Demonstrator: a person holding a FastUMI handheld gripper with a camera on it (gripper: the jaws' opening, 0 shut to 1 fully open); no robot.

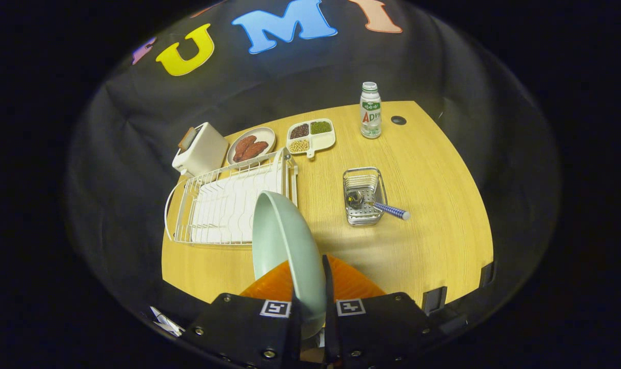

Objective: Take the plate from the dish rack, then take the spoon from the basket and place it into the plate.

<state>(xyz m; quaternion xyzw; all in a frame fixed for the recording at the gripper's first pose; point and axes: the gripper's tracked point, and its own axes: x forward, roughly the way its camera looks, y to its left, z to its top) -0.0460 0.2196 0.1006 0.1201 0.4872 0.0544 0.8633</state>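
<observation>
A pale green plate (284, 246) stands on edge between my fingers, held above the wooden table (433, 225). My gripper (310, 302) is shut on the plate's rim, both fingers pressing it. Beyond and left of the plate lies the white wire dish rack (228, 205), which holds only its white drain tray. To the right of the rack, a small metal basket (363, 197) holds the spoon (377, 205); its bowl rests inside and its blue checked handle sticks out over the basket's right rim.
Behind the rack stand a white toaster (200, 149), a plate of sausages (251, 146) and a divided dish of beans (310, 136). A green-labelled bottle (371, 110) stands at the far side. A round hole (398, 120) is beside it.
</observation>
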